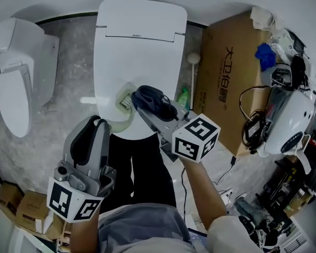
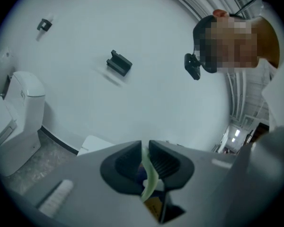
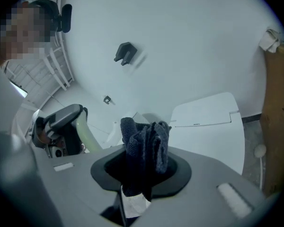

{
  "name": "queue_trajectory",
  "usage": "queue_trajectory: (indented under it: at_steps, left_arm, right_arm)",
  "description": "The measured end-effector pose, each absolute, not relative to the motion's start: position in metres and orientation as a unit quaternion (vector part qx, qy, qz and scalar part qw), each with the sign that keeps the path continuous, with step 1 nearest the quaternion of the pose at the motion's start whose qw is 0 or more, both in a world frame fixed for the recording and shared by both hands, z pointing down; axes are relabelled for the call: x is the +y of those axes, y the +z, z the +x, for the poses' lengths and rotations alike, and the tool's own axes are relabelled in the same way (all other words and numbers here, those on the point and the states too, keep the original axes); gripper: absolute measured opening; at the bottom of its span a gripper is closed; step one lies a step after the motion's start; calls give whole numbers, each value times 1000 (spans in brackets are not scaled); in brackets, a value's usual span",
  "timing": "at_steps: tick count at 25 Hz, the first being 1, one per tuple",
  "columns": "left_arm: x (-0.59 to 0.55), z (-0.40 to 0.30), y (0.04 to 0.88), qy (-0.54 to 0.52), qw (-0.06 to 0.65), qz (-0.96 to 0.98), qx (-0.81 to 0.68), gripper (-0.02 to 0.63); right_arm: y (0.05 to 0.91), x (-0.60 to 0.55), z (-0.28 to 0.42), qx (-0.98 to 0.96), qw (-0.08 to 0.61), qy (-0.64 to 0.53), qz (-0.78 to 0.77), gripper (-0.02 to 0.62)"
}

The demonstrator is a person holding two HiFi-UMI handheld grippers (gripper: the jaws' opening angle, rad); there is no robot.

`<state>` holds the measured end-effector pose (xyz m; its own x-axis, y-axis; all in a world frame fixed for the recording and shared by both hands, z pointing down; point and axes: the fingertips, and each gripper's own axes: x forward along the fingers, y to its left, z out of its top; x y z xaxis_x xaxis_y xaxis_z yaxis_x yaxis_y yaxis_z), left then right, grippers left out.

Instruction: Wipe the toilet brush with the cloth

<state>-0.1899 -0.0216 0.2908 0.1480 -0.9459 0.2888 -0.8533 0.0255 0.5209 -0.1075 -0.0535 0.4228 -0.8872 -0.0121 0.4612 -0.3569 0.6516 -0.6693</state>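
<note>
The left gripper [image 2: 145, 167] is clenched on the pale green handle [image 2: 150, 181] of the brush [image 1: 125, 105]. It pinches the handle between both pads, and the bristle end sits out ahead, just above the front of the closed toilet lid [image 1: 139, 51]. The right gripper [image 3: 142, 162] is clamped on the dark cloth [image 3: 146, 143], which stands bunched above its jaws and sits just beside the brush head in the head view.

The brush looks light and stiff, a thin plastic stem that is probably smooth. A firm pinch well back on the handle seems right, leaving the head and upper stem free for wiping. The cloth is soft and floppy and will fold around the stem, but only the loose bunch past the jaws can do the wiping.

The 2 grippers are close together over the lid, so strokes will likely be short. The lid gives a flat surface below. A cardboard box [image 1: 229, 88] hems in the right side, and the other toilet [image 1: 13, 88] stands well apart on the left, so there is more room that way.
</note>
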Motion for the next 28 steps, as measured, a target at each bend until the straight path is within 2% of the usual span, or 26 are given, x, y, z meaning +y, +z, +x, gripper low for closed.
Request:
queue_trajectory:
  at_steps: [4, 11, 18, 28]
  left_arm:
    - [-20, -193, 292, -94, 301, 688, -654, 0]
    - [-16, -197, 294, -112, 302, 678, -660, 0]
    - [-9, -200, 297, -125, 303, 669, -667, 0]
    - [-7, -201, 298, -130, 295, 663, -675, 0]
  right_arm:
    - [449, -57, -121, -895, 241, 372, 56, 101]
    - [504, -44, -150, -886, 344, 309, -34, 94]
    - [532, -22, -177, -848, 377, 339, -152, 103]
    - [572, -25, -191, -808, 452, 331, -181, 103]
